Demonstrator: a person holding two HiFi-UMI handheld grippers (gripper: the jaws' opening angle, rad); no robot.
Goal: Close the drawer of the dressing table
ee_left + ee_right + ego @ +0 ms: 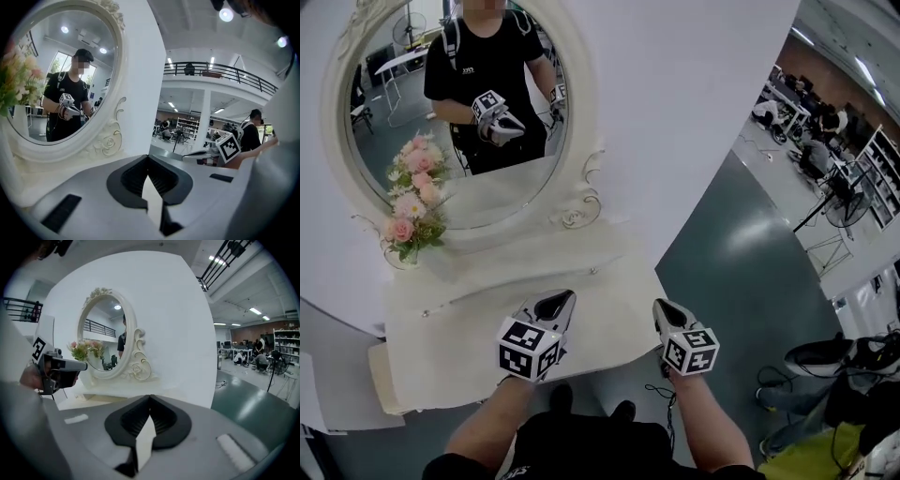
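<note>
Drawer [511, 289] lies under the mirror [478, 202], just ahead of both tools, left [561, 298] and right [667, 307], each clenched empty, apart from it.

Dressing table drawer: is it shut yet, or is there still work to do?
Looks done: the drawer front sits flush below the mirror, nothing jutting out. In hand: nothing; left gripper and right gripper are shut and empty, touching nothing. Left: probably nothing.
</note>
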